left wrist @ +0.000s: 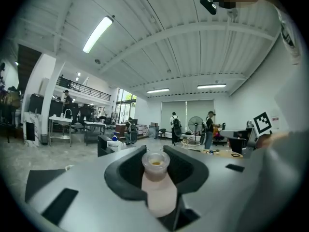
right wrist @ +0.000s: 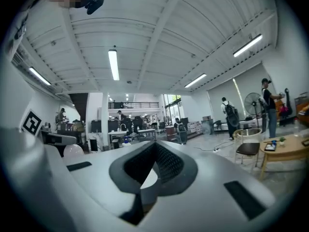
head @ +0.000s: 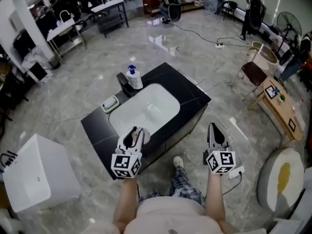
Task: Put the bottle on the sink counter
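My left gripper point(head: 136, 133) is shut on a small pale bottle point(left wrist: 157, 190) with an open neck. The bottle stands upright between the dark pads point(left wrist: 126, 170) in the left gripper view. In the head view this gripper hovers over the front edge of the black sink counter point(head: 190, 94), just in front of the white basin point(head: 146, 108). My right gripper point(head: 213, 129) is off the counter's front right corner, over the floor. In the right gripper view its jaws point(right wrist: 153, 146) are shut with nothing between them.
A white pump bottle with a blue top point(head: 133, 78), a black faucet point(head: 123, 83) and a small soap dish point(head: 110, 104) sit at the back of the counter. A white box point(head: 36, 172) stands at the left, and a wooden table point(head: 280, 106) and a chair point(head: 253, 72) at the right.
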A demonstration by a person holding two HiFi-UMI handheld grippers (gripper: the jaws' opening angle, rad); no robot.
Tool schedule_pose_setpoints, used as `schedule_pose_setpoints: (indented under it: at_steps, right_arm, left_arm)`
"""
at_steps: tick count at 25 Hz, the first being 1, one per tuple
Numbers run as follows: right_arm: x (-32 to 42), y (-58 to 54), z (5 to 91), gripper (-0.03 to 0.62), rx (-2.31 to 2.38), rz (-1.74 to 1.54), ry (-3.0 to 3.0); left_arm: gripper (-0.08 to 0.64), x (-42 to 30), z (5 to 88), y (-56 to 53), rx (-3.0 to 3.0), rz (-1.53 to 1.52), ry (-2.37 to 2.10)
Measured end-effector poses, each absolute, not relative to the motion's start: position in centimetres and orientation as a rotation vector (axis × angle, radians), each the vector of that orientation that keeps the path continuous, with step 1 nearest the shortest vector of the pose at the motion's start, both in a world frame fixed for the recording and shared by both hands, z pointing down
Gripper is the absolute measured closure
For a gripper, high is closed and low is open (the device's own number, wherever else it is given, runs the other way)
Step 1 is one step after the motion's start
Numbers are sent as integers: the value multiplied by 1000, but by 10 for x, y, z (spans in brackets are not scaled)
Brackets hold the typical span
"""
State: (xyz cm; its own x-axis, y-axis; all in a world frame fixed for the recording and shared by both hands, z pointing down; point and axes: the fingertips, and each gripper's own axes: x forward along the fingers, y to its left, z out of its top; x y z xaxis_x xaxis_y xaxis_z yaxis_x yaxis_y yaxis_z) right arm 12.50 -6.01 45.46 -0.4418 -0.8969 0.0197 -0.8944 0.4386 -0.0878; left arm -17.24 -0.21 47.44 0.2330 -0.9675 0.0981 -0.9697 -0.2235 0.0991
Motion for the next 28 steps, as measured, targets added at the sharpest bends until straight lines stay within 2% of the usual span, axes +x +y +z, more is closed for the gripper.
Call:
schedule_pose_setpoints:
  at_steps: [12,28]
  right_arm:
    - [66,-274,450,577,-1171,-170,2900]
    - [-47,-326,450,577,-811,-200,3048]
  left_arm:
    - [433,-182,463,-139,2075,23,-2177]
    - [433,-228,460,-165,1896,20,-2327]
